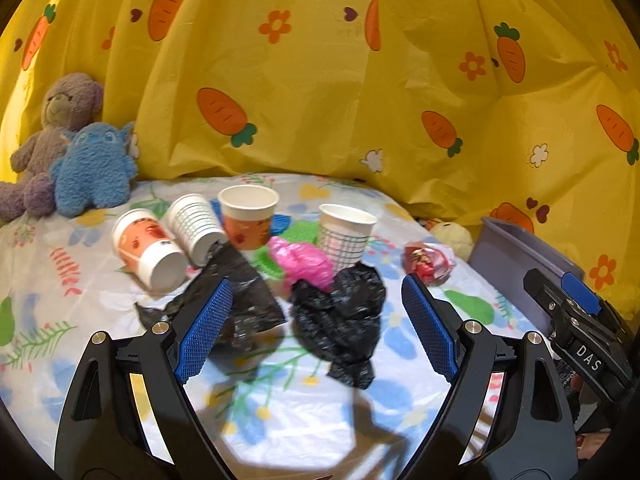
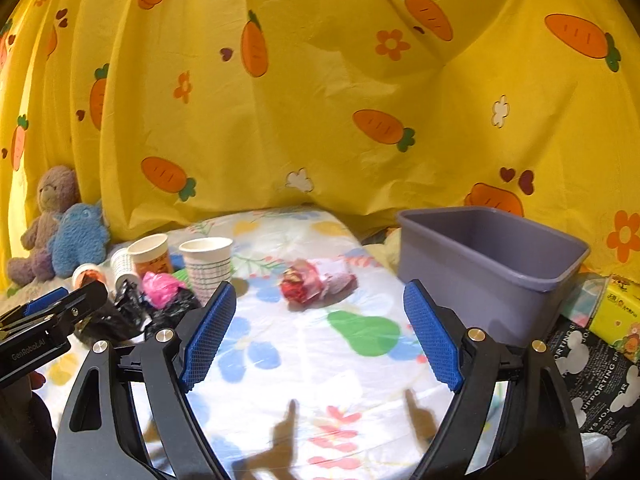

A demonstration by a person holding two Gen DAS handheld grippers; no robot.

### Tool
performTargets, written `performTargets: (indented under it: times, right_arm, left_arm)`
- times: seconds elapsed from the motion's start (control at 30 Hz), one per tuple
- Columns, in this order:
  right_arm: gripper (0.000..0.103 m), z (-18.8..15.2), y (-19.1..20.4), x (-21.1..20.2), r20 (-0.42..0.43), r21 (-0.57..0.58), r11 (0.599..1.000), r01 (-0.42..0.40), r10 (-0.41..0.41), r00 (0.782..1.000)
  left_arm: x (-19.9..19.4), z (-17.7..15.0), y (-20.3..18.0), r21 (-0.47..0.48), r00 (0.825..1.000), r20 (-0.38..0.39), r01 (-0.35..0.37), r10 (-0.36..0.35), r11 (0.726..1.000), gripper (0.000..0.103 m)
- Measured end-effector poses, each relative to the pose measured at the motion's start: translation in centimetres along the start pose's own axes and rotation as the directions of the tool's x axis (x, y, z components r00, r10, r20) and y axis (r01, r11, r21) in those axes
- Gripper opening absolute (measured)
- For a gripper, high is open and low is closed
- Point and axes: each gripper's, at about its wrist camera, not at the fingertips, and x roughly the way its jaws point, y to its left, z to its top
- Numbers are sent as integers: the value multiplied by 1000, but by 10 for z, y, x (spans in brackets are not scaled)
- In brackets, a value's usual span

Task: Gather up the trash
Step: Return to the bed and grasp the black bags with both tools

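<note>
Trash lies on a flower-print table cover (image 1: 304, 420). Two paper cups lie on their sides (image 1: 150, 250) (image 1: 196, 226); an orange cup (image 1: 249, 216) and a checked cup (image 1: 346, 234) stand upright. Two black crumpled bags (image 1: 236, 300) (image 1: 342, 316), a pink bag (image 1: 302, 258) and a red wrapper (image 1: 428, 260) lie nearby. My left gripper (image 1: 316, 320) is open and empty above the black bags. My right gripper (image 2: 318, 330) is open and empty, with the red wrapper (image 2: 316, 280) ahead of it. A grey bin (image 2: 492, 264) stands to the right.
A yellow carrot-print curtain (image 1: 320, 80) hangs behind the table. A purple teddy (image 1: 52, 136) and a blue plush (image 1: 96, 168) sit at the back left. A yellow box (image 2: 618, 316) and a black printed bag (image 2: 592, 376) lie right of the bin.
</note>
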Motion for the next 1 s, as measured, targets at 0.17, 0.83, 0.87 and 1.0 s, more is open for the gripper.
performTargets:
  times: [0.17,0.83,0.87,1.0]
  right_arm:
    - [83,-12,40,14,-59,-38,995,-95,93,994]
    - [48,-26,108,100,-393,-86,967,-241,189,900]
    - [40,-28,108,101,-401,-85,965,-250,197,895]
    - [23,-29,107,95,-380,-105,958,-268,210,901]
  left_arm:
    - [-8,-9,40,-42,998,-10,-67,67,997,85]
    - [13,-10,76,-30,992,-84,-100,97,995,85]
    - [16,-10,76,-30,991,-94,-94,91,995,85]
    - [32,-10,79,-55,986,-157,-58,48,997,85]
